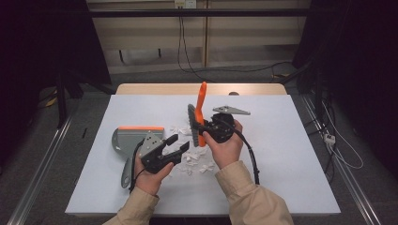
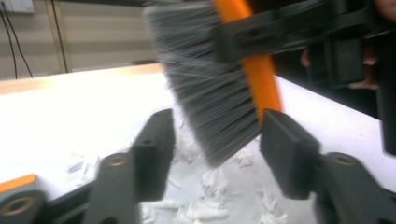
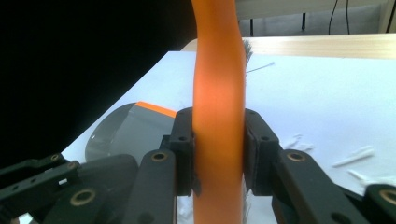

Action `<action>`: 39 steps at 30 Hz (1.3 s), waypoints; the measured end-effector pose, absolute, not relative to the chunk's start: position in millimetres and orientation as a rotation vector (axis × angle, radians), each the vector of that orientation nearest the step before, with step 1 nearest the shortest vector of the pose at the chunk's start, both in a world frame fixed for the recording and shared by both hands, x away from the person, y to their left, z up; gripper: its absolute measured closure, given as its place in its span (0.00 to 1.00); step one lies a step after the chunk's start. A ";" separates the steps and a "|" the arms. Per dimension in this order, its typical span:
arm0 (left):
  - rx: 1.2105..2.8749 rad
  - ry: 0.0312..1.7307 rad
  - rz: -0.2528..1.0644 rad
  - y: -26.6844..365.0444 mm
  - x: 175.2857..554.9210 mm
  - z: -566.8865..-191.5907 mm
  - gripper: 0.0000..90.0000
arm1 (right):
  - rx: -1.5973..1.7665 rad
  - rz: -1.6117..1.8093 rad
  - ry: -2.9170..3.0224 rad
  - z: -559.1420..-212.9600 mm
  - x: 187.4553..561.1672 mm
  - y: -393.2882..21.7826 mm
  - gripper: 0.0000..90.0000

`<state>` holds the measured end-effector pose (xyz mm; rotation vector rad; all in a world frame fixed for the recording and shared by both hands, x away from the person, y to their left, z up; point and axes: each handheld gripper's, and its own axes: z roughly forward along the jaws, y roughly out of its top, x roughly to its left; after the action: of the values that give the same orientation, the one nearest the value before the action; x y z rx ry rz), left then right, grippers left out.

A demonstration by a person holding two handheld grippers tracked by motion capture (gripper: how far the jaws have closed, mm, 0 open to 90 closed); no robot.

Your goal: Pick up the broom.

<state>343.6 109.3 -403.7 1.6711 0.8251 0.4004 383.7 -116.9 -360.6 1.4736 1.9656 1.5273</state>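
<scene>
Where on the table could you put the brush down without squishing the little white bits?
The right side of the white table is bare, past the right hand-held gripper holding the brush. The far left corner beyond the dustpan is bare too. The middle is crowded with paper scraps and the left hand-held gripper.

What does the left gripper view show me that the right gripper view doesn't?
Left gripper view: the brush's grey bristles hanging over the white scraps, seen between the left gripper's open, empty jaws. Right gripper view: the right gripper clamped on the orange handle, with the grey dustpan behind. Both: the brush, scraps and white table.
</scene>
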 end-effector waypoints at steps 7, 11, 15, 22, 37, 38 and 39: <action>1.661 0.819 0.363 121.4 348.9 -402.5 0.32 | 1.491 1.486 2.001 -357.7 384.6 -144.4 0.77; 1.671 0.812 0.356 129.1 350.1 -401.6 0.27 | 1.492 1.430 2.043 -357.6 385.9 -158.6 0.77; 1.681 0.807 0.355 138.2 350.7 -402.0 0.27 | 1.507 1.419 2.052 -357.1 387.8 -176.0 0.77; 1.674 0.824 0.354 155.6 352.8 -403.3 0.21 | 1.556 1.367 2.061 -358.9 393.5 -203.8 0.77; 1.674 0.845 0.340 180.0 358.6 -405.3 0.10 | 1.563 1.302 2.099 -370.9 403.1 -218.8 0.77; 1.667 0.849 0.334 183.1 358.7 -406.3 0.09 | 1.565 1.300 2.101 -371.4 403.6 -218.6 0.77; 1.666 0.849 0.331 185.0 358.8 -406.9 0.09 | 1.565 1.296 2.106 -372.3 404.6 -218.5 0.77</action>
<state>358.8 185.0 -406.9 1.6658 0.8491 0.3312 404.6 -218.5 -372.3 1.5645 2.1064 1.2961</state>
